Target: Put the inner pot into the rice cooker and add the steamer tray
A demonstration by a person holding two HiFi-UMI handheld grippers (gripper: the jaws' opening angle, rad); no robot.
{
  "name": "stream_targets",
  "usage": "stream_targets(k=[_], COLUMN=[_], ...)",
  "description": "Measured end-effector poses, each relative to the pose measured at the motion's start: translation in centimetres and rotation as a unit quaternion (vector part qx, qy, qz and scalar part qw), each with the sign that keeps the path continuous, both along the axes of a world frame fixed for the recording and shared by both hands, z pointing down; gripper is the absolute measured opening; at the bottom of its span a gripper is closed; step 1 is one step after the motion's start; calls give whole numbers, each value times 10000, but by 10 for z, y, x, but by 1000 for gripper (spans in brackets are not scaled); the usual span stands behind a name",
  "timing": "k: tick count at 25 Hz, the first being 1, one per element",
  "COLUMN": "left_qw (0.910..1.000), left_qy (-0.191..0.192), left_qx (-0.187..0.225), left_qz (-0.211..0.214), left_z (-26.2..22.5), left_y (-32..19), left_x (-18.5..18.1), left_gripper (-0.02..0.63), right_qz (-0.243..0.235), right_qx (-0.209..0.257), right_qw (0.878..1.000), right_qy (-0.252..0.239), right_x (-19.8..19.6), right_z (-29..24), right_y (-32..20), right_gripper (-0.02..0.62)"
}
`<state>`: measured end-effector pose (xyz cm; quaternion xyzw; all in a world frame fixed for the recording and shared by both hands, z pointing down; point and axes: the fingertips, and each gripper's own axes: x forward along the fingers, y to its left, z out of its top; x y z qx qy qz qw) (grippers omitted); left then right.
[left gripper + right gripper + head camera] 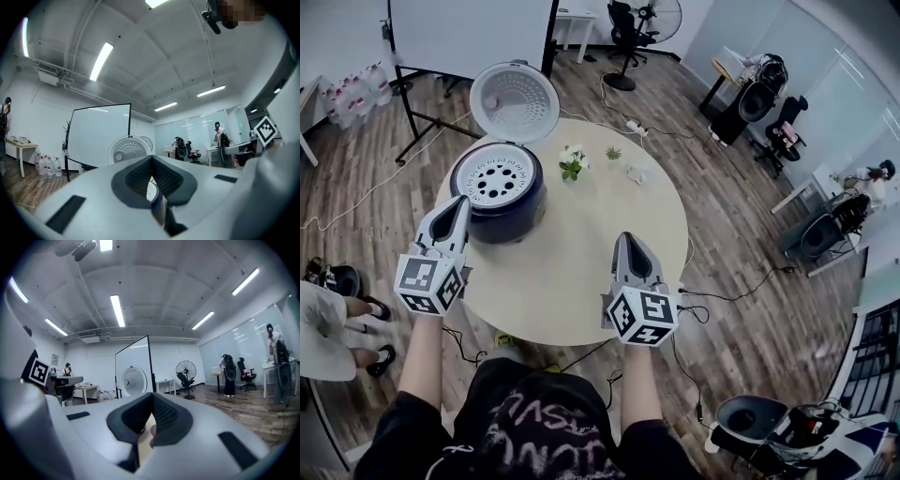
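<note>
Seen from the head view, the left hand-held gripper and the right hand-held gripper are both empty, each with its jaws pressed together. Their own views confirm this, the dark pads meeting at the tip with nothing clamped between them. The right one hangs over the near part of the round counter. The rice cooker stands just ahead of the left one's tips and well off to the left of the right one. Only the head view shows the steamer tray, a perforated disc seated in the cooker's mouth; what lies under it is hidden. The raised lid stands open beyond the cooker; both gripper views catch it as a pale dotted disc past the jaws. Ahead of the right gripper, small potted plants stand on the counter. Farther off, the left gripper view shows a whiteboard behind the lid, and the right gripper view adds a standing fan.
</note>
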<state>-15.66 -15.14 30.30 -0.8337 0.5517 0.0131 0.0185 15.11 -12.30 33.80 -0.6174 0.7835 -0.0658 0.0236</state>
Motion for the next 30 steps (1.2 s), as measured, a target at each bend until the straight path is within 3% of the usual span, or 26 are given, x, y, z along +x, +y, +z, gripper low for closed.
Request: stream_targets(k=[14, 30], left_qw=[9997, 9997], left_qy=[-150, -126], left_qx=[9, -38], left_qz=[203, 224], left_z=[30, 42], left_y=[24, 23], left_x=[23, 40], left_gripper=[11, 11], right_qz=[568, 895], right_qx=[-24, -175], right_qw=[9982, 9953], right_qy=[186, 320], right_x=[53, 78], right_z=[25, 48], right_y=[54, 67], right_gripper=[5, 3])
